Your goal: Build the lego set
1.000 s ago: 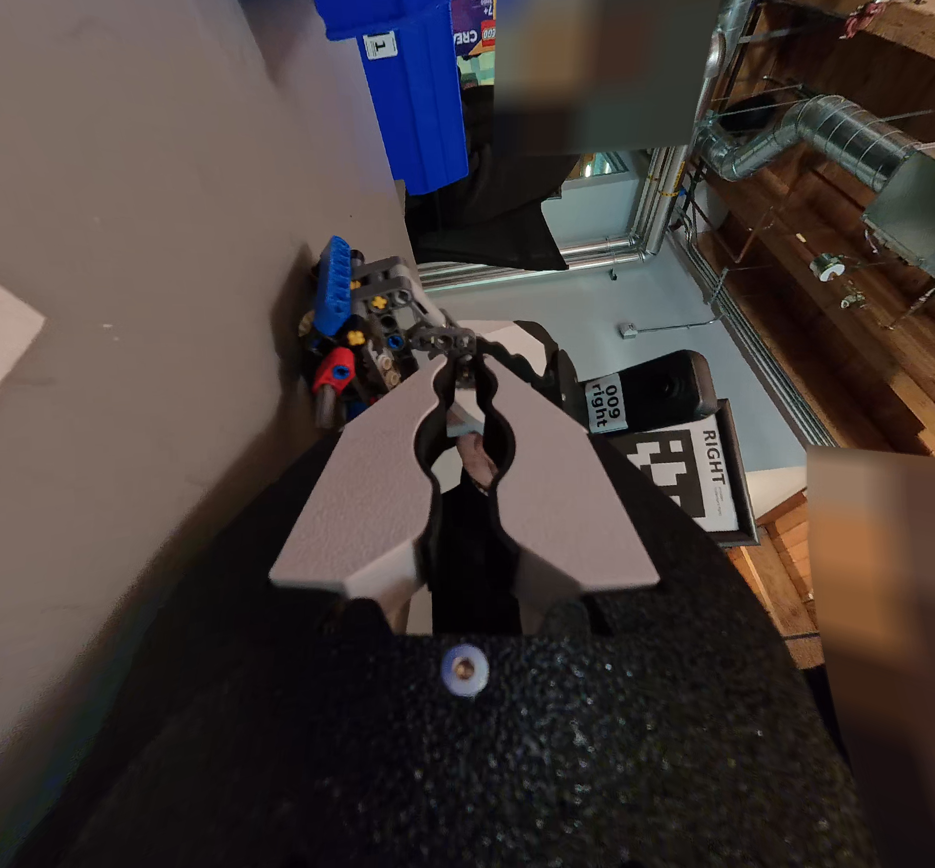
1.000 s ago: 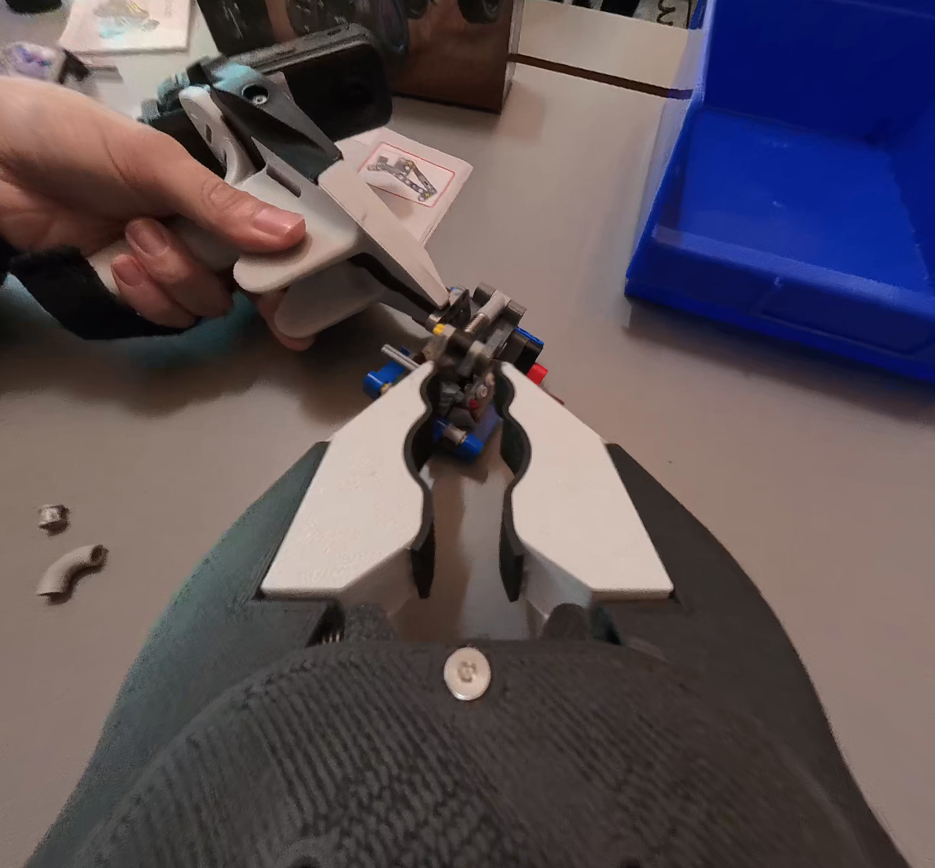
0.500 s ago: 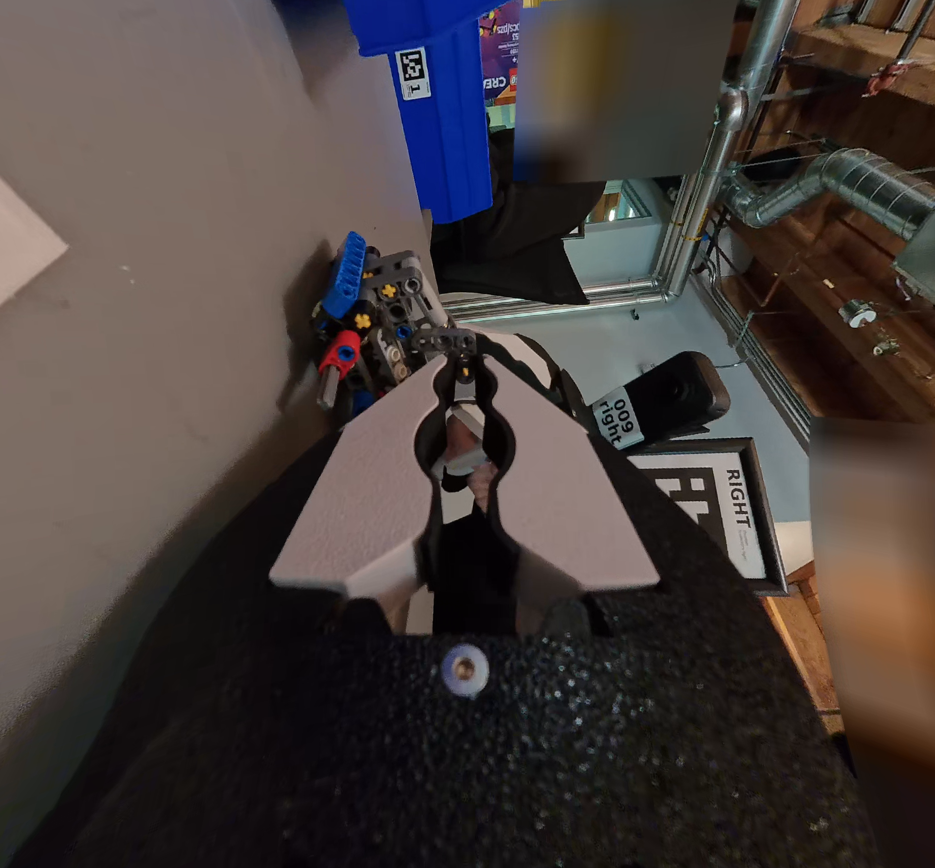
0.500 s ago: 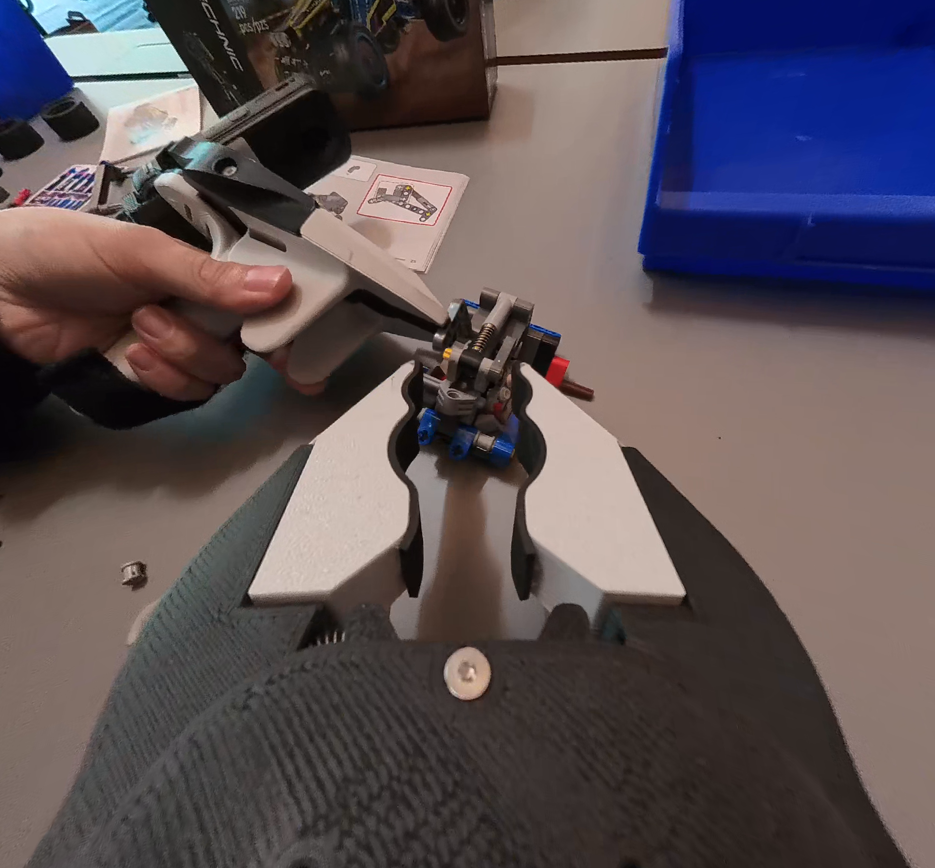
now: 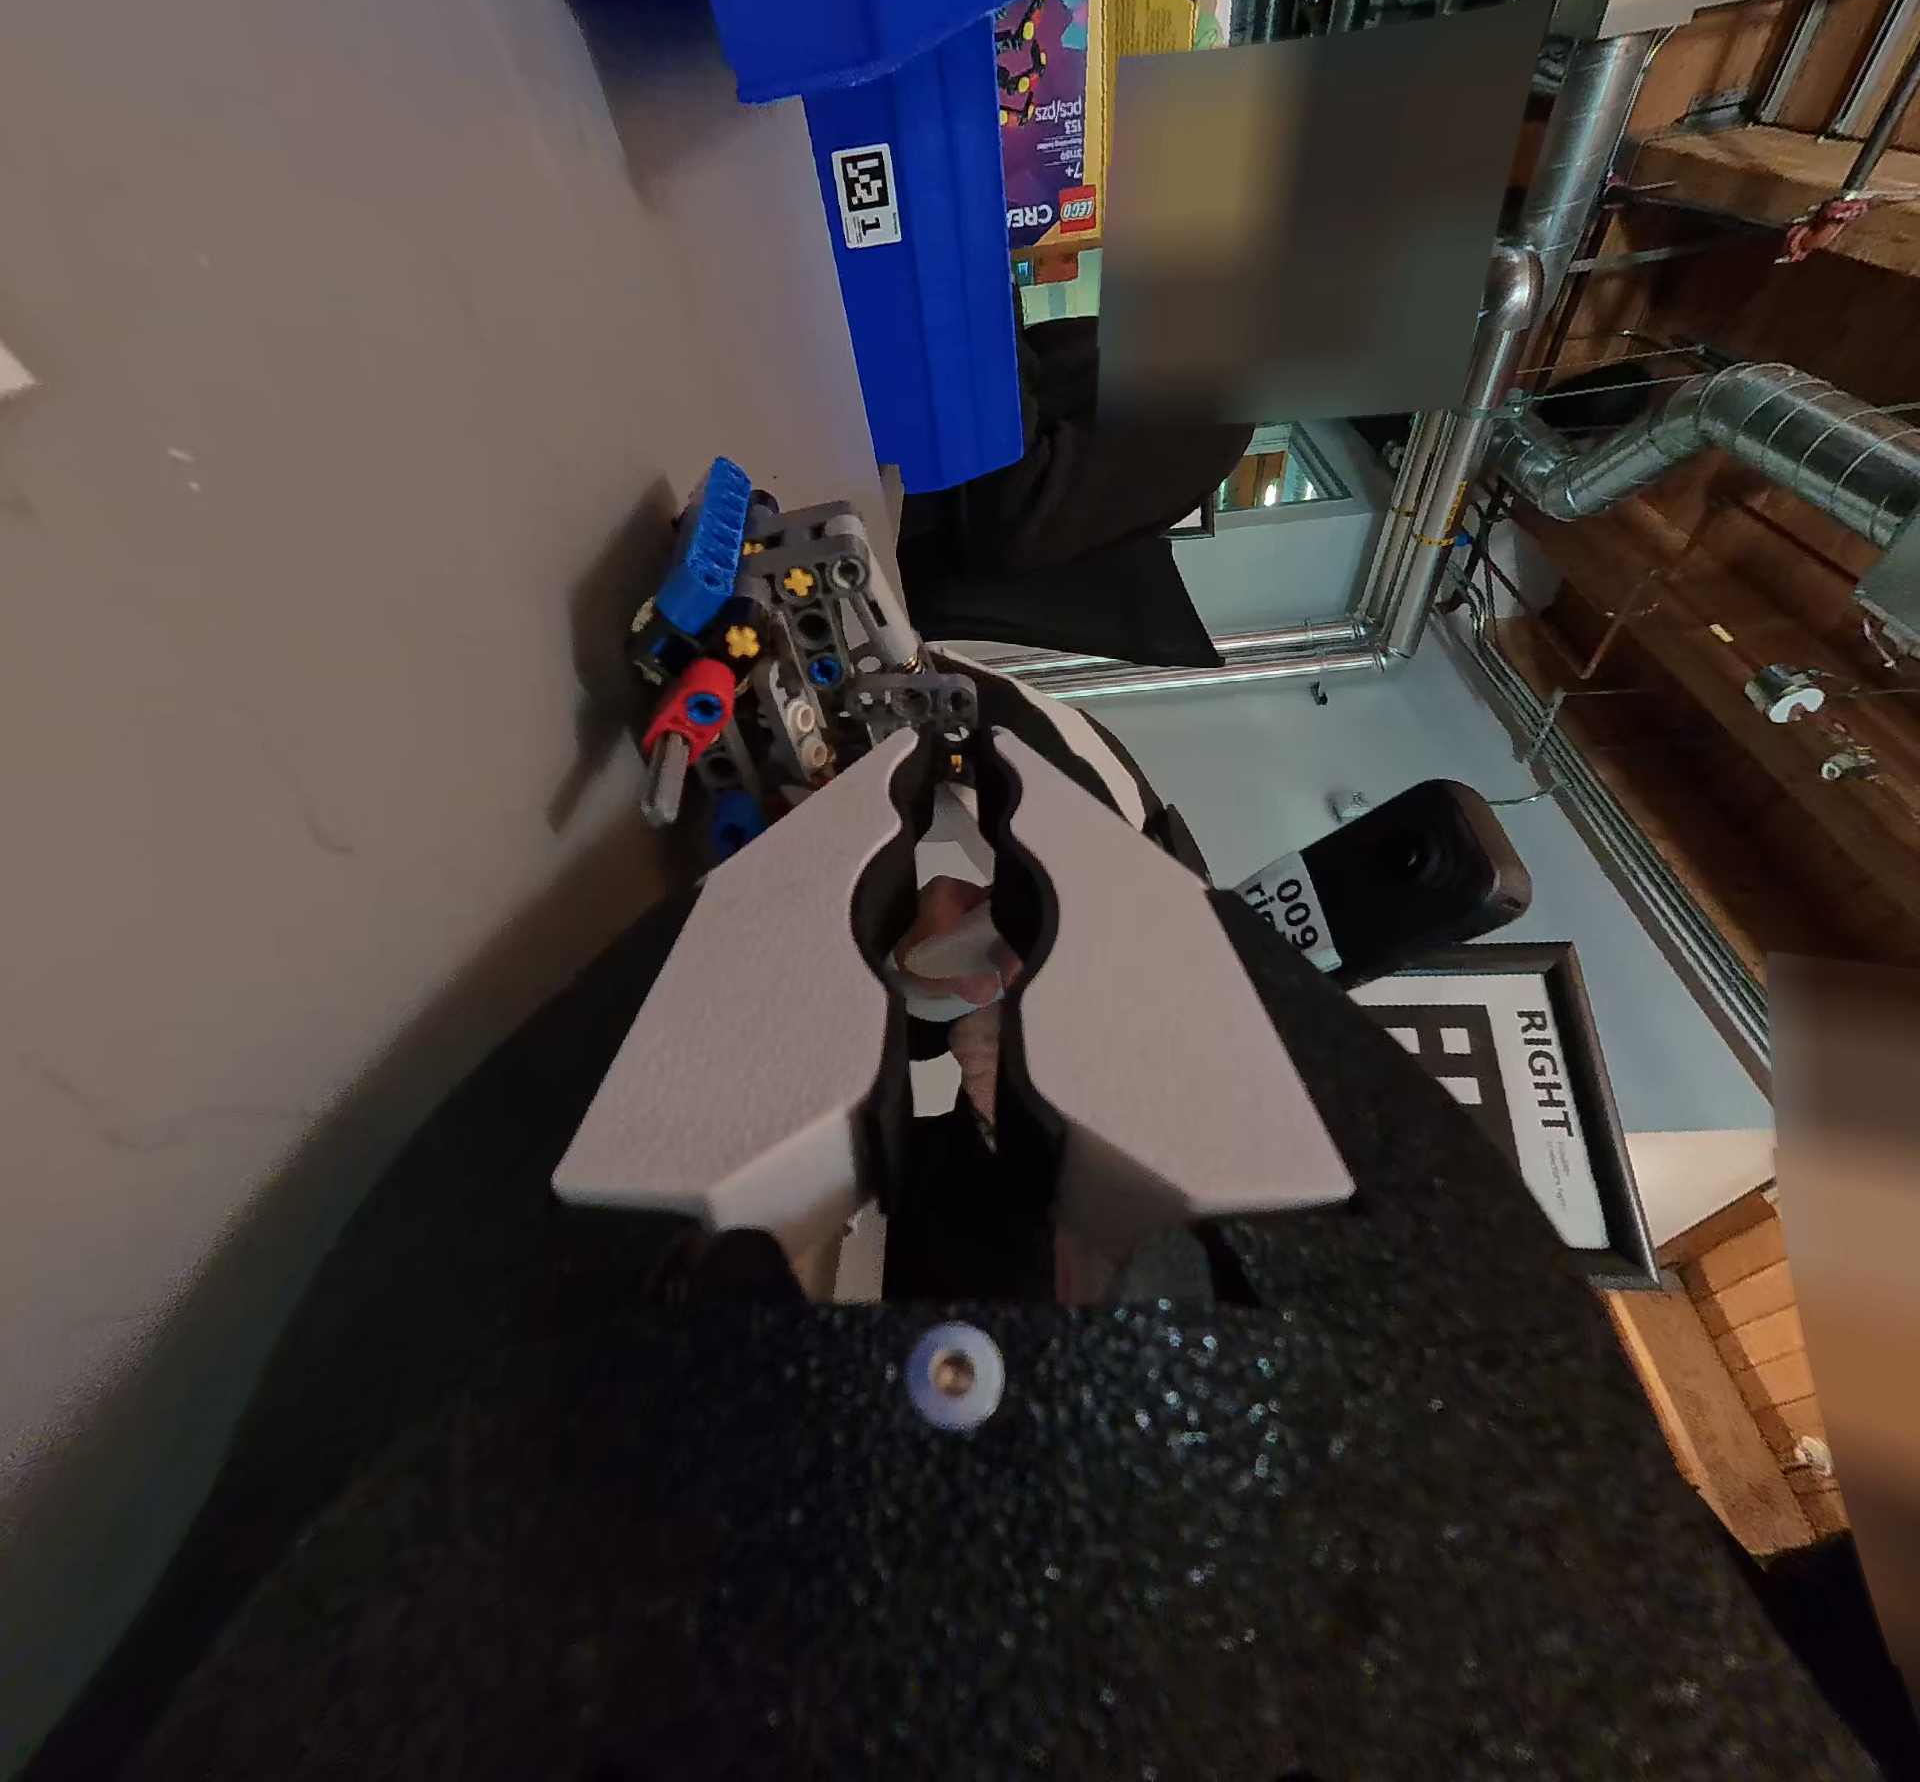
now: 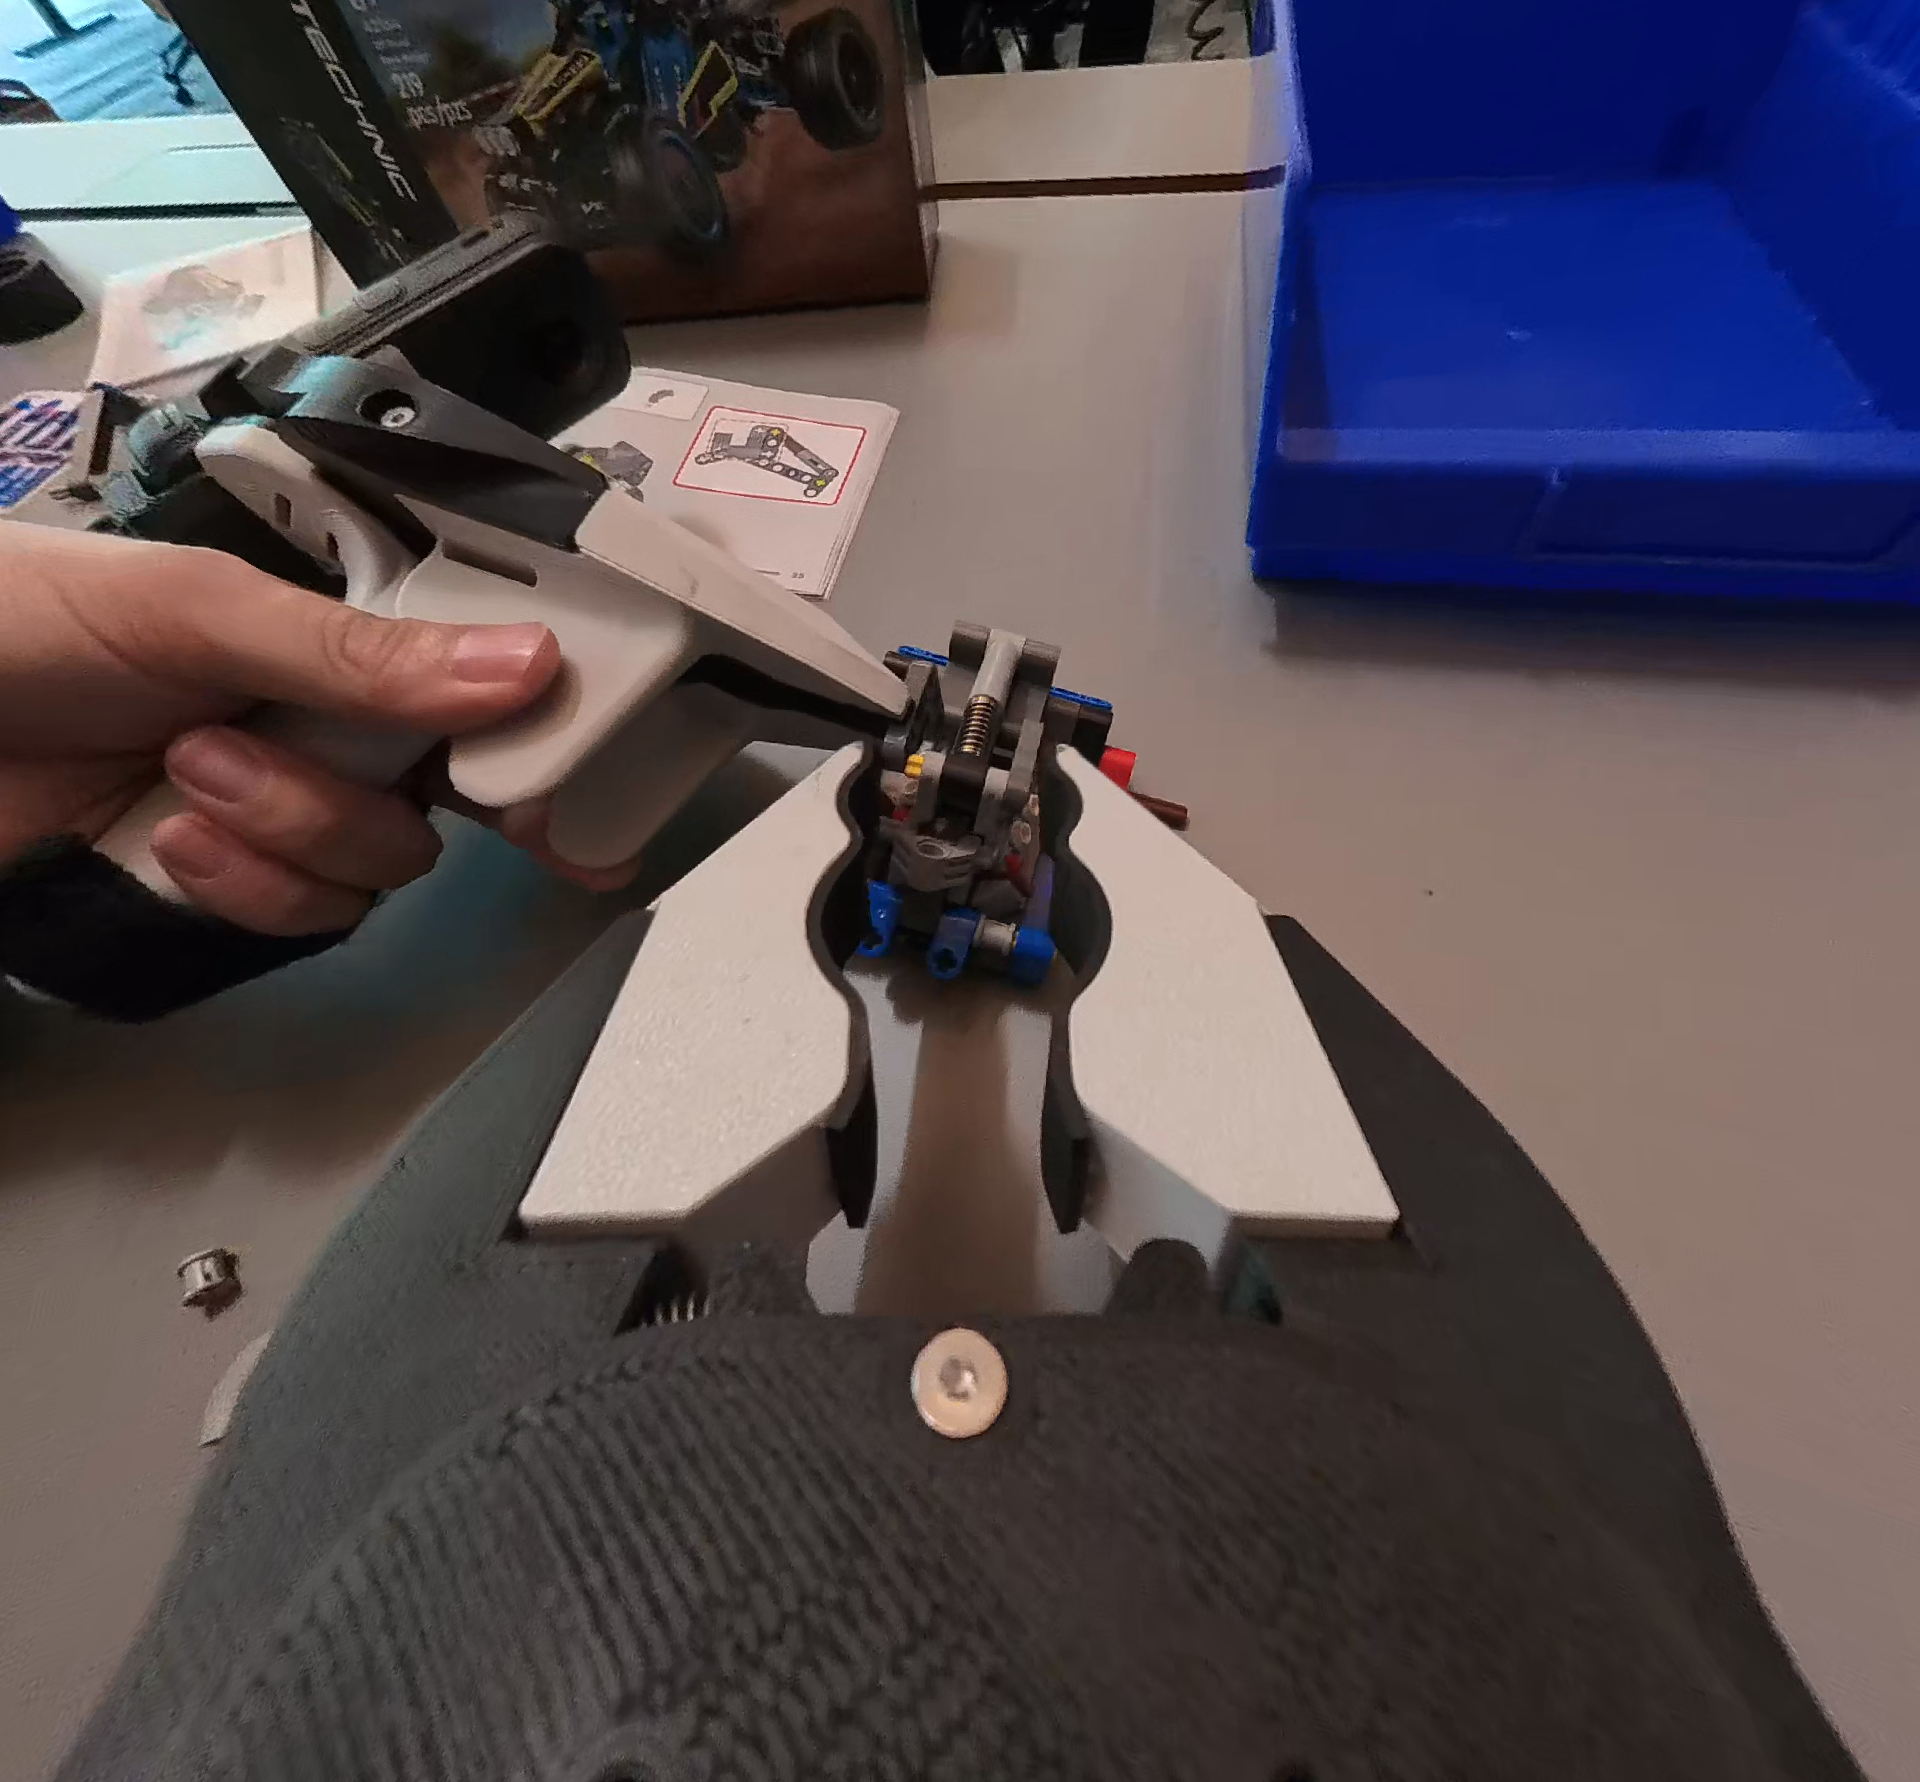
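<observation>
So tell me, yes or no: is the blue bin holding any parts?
No: in the right wrist view the blue bin shows only its bare blue floor.

- The right tongs (image 6: pixel 961 766) widened from a narrow pinch at the front of the brick-built assembly (image 6: pixel 966 797) and slid forward, so the model sat deeper between the fingers (image 6: pixel 1174 953), with its spring and grey frame standing above the tips.
- The right wrist view tilted up: the toy box (image 6: pixel 623 70) came fully into sight and the blue bin (image 6: pixel 1558 527) shifted.
- The left tongs (image 5: pixel 954 745) stayed nearly closed on a dark grey beam (image 5: pixel 914 698) of the assembly.
</observation>
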`<move>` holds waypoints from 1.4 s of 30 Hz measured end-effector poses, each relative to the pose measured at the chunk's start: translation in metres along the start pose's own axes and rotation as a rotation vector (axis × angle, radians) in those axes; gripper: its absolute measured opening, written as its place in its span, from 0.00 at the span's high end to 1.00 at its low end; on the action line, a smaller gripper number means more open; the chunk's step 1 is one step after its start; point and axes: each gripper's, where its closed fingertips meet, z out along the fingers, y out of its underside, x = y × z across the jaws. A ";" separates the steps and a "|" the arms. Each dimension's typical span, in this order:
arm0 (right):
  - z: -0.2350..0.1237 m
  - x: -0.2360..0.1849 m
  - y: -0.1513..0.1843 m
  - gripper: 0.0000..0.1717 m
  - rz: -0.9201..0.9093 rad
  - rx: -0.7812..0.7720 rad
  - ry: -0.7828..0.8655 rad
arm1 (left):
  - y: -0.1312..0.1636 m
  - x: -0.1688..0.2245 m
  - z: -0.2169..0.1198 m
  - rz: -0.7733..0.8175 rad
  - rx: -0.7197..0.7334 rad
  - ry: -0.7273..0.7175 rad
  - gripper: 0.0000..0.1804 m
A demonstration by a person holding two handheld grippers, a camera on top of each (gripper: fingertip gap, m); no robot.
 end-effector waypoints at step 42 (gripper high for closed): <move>0.001 0.001 -0.001 0.85 -0.090 0.000 0.060 | -0.001 0.000 0.001 -0.167 0.076 0.010 0.98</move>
